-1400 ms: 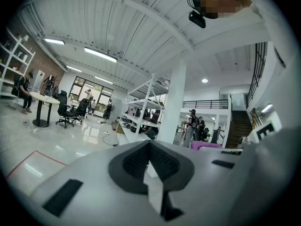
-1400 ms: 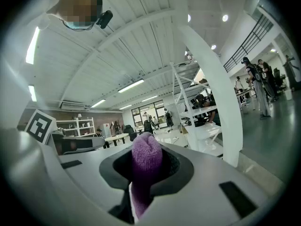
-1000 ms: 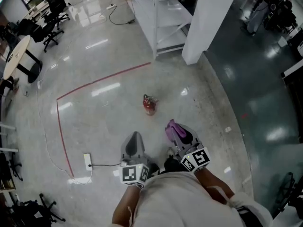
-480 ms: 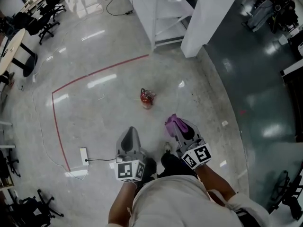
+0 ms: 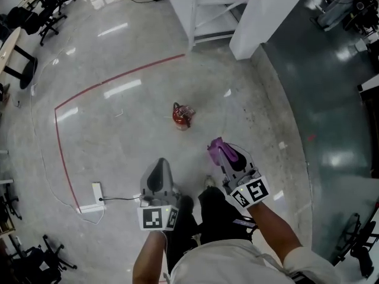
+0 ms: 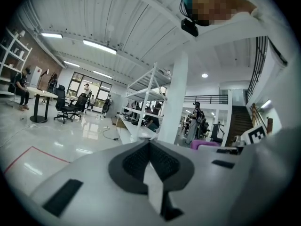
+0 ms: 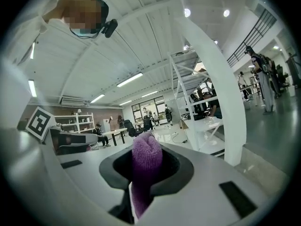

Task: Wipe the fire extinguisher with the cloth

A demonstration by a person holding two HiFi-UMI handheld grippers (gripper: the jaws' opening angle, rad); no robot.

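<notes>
Our right gripper is pinching the purple cloth, and a folded wad pokes past the jaw tips, so we judge it is held ready as a wiping pad. Our left gripper has its jaws pressed together on nothing, likely kept free for steadying. The red fire extinguisher sits on the floor at 12 o'clock from the 2 grippers, apart from both. No bin or tray shows; what the white rack holds, we cannot tell

Glossy floor w/ red tape
</notes>
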